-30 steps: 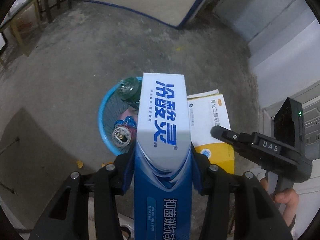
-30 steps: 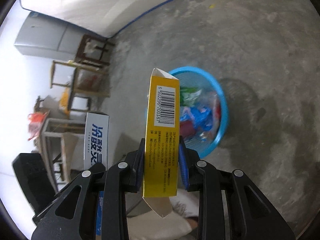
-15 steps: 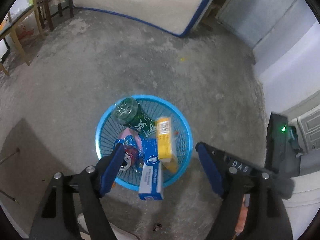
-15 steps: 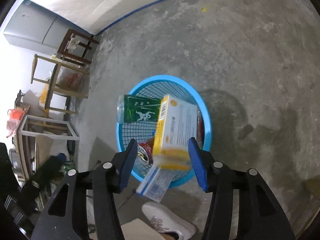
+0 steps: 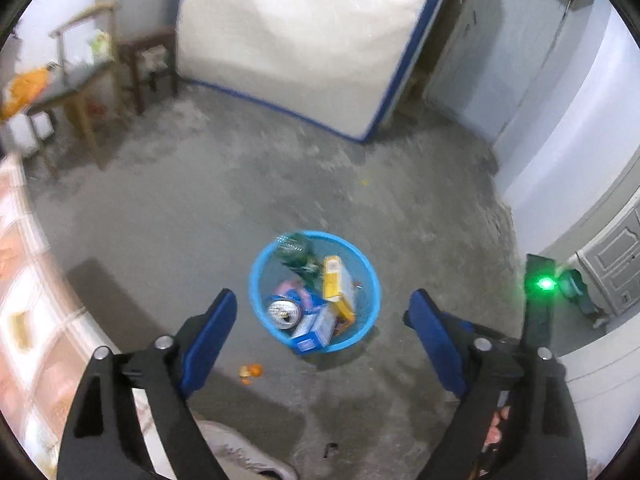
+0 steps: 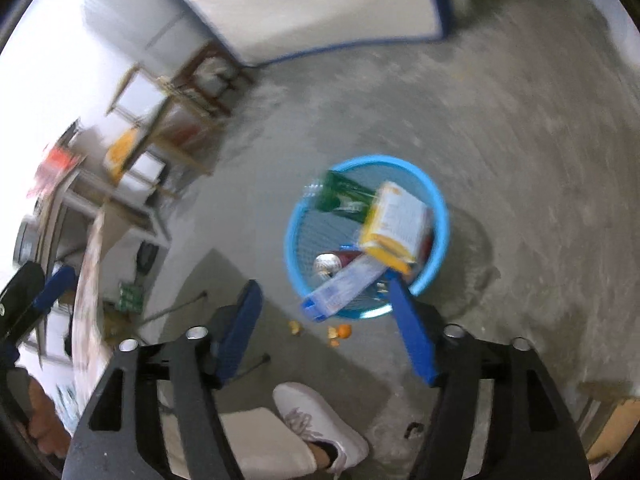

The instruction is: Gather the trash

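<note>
looking down from the left wrist, the left hand-held gripper is spread wide and holds nothing; below it the blue basket sits on the concrete floor holding a yellow box, a blue box, a green bottle and a can. from the right wrist, the right hand-held gripper is equally wide and empty above the basket, with orange peel just beside it.

Both wrist cameras look steeply down from well above the concrete floor, each past its own spread blue claw fingers. The left view faces the white mattress leaning at the wall; the right view is rolled sideways. Both share the blue mesh basket and that mattress.
</note>
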